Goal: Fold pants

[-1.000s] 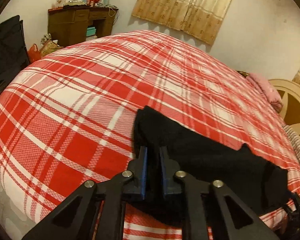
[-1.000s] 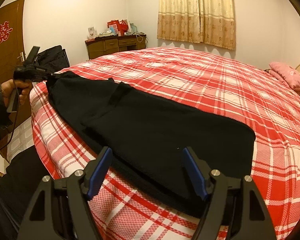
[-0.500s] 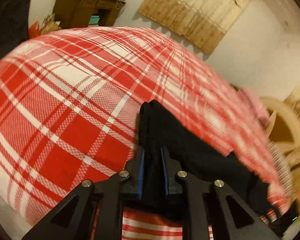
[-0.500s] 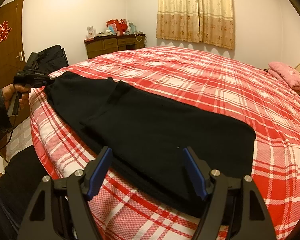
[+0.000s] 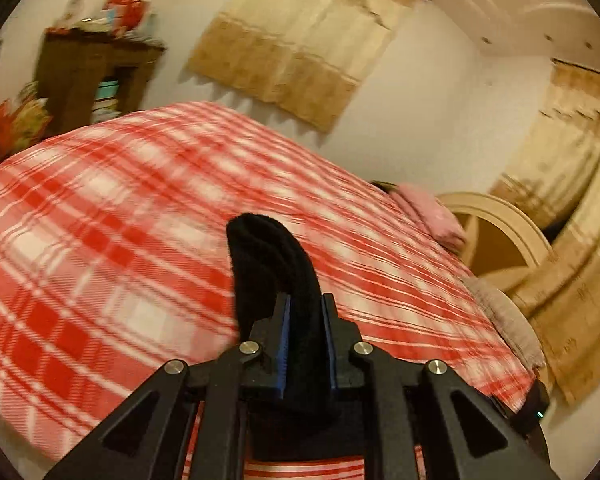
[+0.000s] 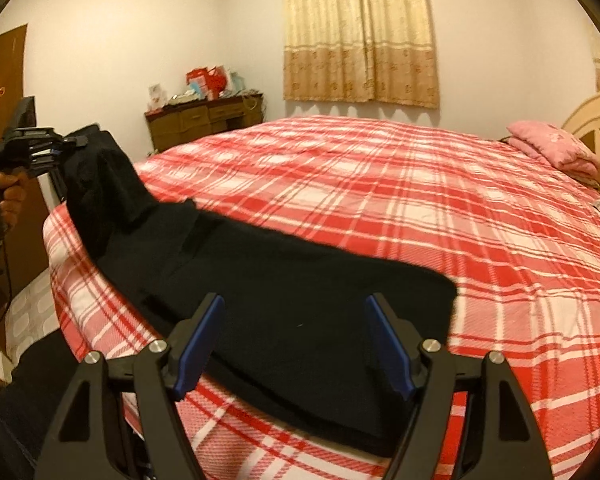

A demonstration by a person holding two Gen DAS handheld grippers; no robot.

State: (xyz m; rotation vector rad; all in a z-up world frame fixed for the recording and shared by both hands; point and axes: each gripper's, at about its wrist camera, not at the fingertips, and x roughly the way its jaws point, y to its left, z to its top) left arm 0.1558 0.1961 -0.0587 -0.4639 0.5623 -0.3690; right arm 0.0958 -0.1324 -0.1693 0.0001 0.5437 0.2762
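Observation:
Black pants lie along the near edge of a red-and-white plaid bed. My left gripper is shut on one end of the pants and holds it lifted off the bed; in the right wrist view that gripper is at the far left with the cloth hanging from it. My right gripper is open, its blue-padded fingers hovering just above the other end of the pants, which lies flat.
A pink pillow and a cream headboard are at the bed's right end. A wooden dresser with clutter stands by the far wall under curtains. A brown door is at the left.
My left gripper has lifted its end of the pants up off the bed and tilted upward. My right gripper has stayed open over the other end.

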